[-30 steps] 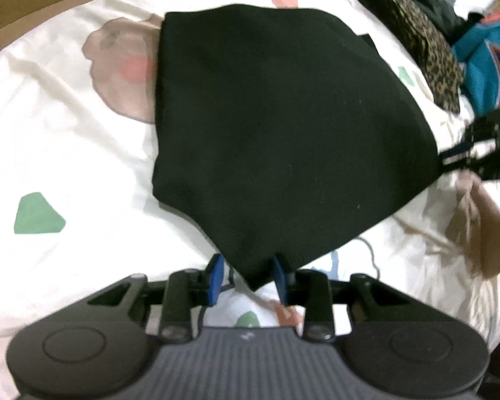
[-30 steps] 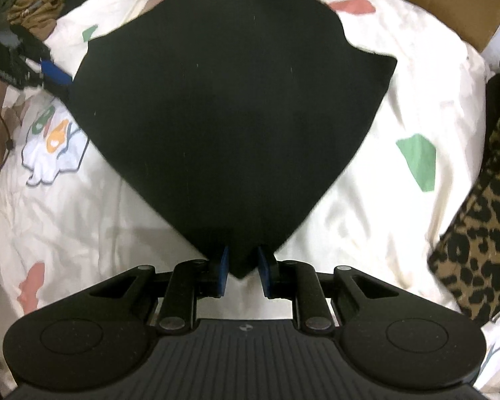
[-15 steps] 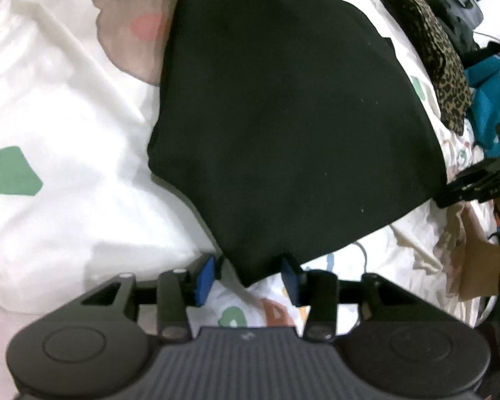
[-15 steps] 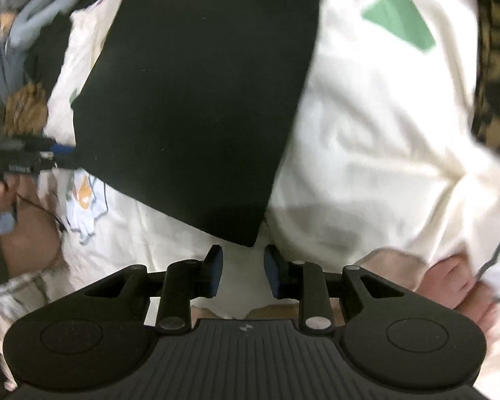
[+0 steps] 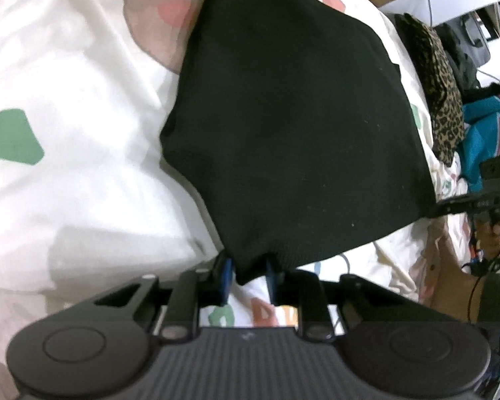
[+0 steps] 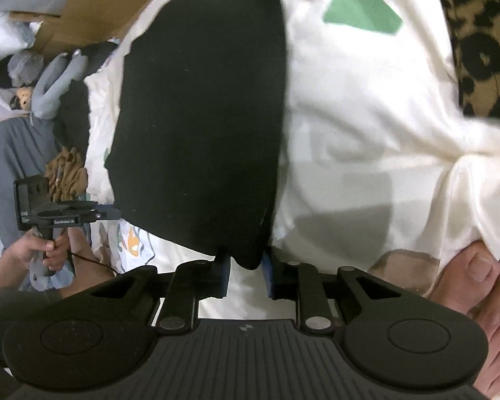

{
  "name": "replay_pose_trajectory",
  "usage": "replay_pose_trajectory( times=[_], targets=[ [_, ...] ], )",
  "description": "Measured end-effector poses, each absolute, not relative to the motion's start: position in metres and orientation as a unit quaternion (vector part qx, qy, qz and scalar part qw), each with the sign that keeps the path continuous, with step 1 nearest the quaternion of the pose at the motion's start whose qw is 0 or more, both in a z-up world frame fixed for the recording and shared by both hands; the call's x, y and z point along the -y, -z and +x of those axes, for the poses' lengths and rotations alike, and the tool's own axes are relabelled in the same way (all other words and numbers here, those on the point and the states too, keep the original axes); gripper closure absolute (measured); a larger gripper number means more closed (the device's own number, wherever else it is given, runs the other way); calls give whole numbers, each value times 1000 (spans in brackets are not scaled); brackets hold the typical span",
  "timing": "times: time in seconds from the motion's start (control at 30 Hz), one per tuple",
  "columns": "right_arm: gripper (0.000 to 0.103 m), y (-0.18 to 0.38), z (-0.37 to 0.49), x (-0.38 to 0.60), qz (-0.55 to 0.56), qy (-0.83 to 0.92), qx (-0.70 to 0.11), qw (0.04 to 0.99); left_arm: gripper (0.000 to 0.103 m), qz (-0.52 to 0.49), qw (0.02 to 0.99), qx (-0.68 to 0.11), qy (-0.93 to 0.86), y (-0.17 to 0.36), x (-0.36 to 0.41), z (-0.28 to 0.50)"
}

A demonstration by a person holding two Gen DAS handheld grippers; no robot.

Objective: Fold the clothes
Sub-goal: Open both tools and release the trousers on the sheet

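Note:
A folded black garment (image 5: 293,133) lies flat on a white bed sheet (image 5: 83,100) with coloured patches. Its near corner sits between the blue pads of my left gripper (image 5: 250,275), whose jaws are closing and pressing on the cloth. In the right wrist view the same garment (image 6: 200,126) runs up the left half. Another of its corners is pinched in my right gripper (image 6: 245,271), whose jaws are also closing. Each view shows the other gripper at the garment's far corner: the right gripper (image 5: 476,203) and the left gripper (image 6: 83,215), held by a hand (image 6: 40,250).
A leopard-print cloth (image 5: 443,100) lies at the sheet's right edge, with a teal garment (image 5: 486,133) beyond it. Brown cardboard (image 6: 93,0) and a pile of grey and tan clothes (image 6: 56,76) are at the far left. A person's bare toes (image 6: 466,283) rest at the sheet's near right.
Both grippers' jaws widened, then narrowed onto the garment's corners. The right gripper rolled and shifted, so the garment now fills the left of its view. The left gripper sank slightly closer.

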State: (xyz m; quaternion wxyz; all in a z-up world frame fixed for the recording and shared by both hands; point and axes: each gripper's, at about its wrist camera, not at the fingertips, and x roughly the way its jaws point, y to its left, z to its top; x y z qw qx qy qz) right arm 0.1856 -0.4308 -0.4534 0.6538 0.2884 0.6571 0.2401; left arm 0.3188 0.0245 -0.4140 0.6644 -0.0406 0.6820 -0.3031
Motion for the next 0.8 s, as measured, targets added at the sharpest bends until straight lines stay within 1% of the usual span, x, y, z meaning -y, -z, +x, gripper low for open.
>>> replay_pose_trajectory(
  times=[0.03,0.07,0.1,0.13,0.17,0.27,0.37,0.57,0.63,0.67,0.7,0.73,0.8],
  targets=[
    [76,458,186,432,293,-239,-662,648,72,-48,663,-684,301,416,-25,320],
    [73,463,186,433,299,-238,-665,641,69,-55,661,-686,299,418,-25,321],
    [72,467,186,433,309,-238,-667,635,64,-67,658,-688,298,420,-25,321],
    [68,470,187,433,320,-236,-668,629,60,-79,656,-690,295,421,-26,322],
    [65,472,186,434,331,-231,-669,623,59,-89,655,-692,291,423,-26,322],
    [65,480,187,439,376,-225,-665,605,57,-103,654,-693,285,425,-23,323],
    [65,482,186,440,392,-224,-660,601,59,-112,655,-690,287,432,-40,307],
    [66,481,186,441,410,-224,-649,601,69,-130,651,-694,279,433,-46,308],
    [67,481,186,441,416,-223,-646,600,82,-132,652,-696,271,431,-62,305],
    [72,482,186,439,416,-222,-646,600,86,-138,649,-700,264,433,-65,306],
    [79,483,186,437,415,-219,-648,600,90,-144,645,-704,260,434,-65,306],
    [92,483,187,435,409,-218,-650,602,92,-149,641,-708,257,436,-65,307],
    [93,480,189,434,404,-223,-647,607,94,-146,634,-717,252,434,-64,308]
  ],
)
